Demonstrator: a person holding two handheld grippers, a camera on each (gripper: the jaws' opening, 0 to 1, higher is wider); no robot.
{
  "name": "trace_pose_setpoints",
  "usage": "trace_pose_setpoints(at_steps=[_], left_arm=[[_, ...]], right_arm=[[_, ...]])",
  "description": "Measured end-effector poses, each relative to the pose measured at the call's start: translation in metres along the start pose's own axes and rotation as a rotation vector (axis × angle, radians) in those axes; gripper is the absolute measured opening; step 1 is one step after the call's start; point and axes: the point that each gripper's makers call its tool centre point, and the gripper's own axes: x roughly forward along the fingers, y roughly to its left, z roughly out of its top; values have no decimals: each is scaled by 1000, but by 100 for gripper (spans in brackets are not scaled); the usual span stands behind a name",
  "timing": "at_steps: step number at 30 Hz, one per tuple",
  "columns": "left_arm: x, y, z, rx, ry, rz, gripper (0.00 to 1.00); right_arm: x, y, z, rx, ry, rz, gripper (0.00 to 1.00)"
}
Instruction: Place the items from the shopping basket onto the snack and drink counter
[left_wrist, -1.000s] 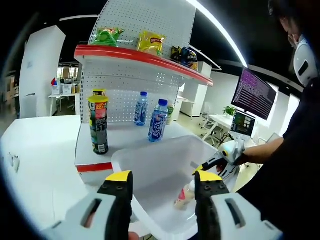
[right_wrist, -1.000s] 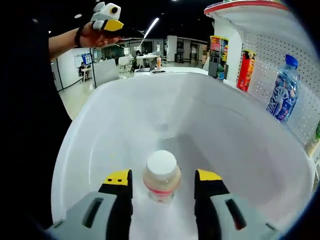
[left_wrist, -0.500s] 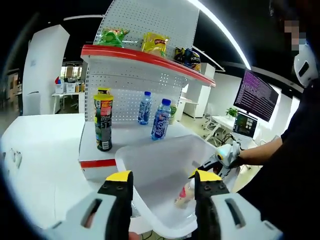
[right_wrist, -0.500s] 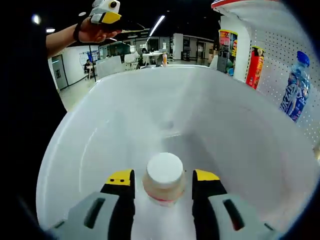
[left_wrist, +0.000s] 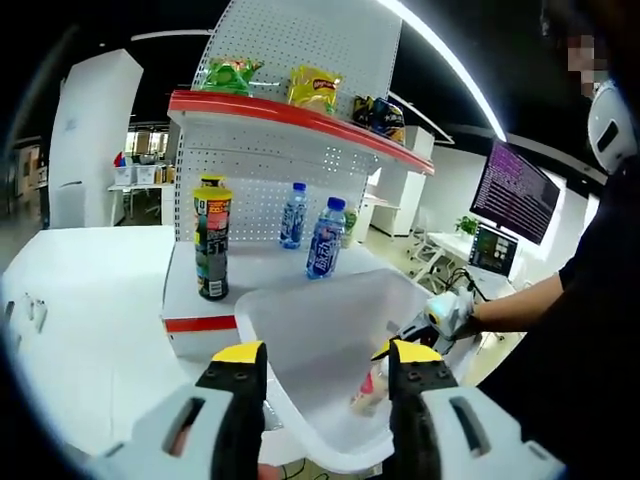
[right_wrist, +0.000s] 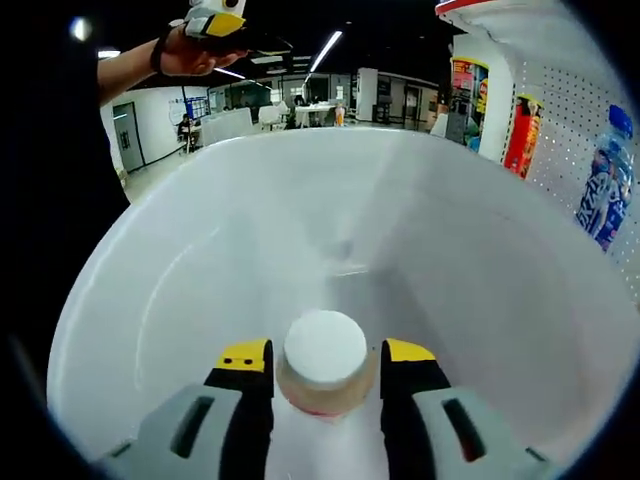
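Closing on the small white-capped pale bottle (right_wrist: 322, 362) at the bottom of the white plastic shopping basket (right_wrist: 200, 250), my right gripper (right_wrist: 323, 362) brackets it, jaws just beside its shoulders. I should squeeze below the cap, then lift straight up clear of the rim. My left gripper (left_wrist: 322, 362) hangs open near the basket's edge, facing the white counter shelf (left_wrist: 250, 268).

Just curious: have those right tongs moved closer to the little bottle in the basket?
Yes. The right tongs have closed in on the white-capped bottle, deeper into the white basket.
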Motion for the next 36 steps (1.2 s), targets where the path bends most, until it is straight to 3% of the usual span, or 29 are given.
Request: trace_pose_setpoints(at_steps=[15, 24, 36], left_arm=[[-4, 6, -7, -33, -5, 27, 48], [1, 8, -6, -49, -7, 29, 47], [3, 15, -8, -77, -10, 30, 46]], right_arm=[[7, 4, 3, -55, -19, 41, 36], [5, 3, 15, -14, -96, 68, 27], [7, -2, 15, 19, -84, 55, 23]])
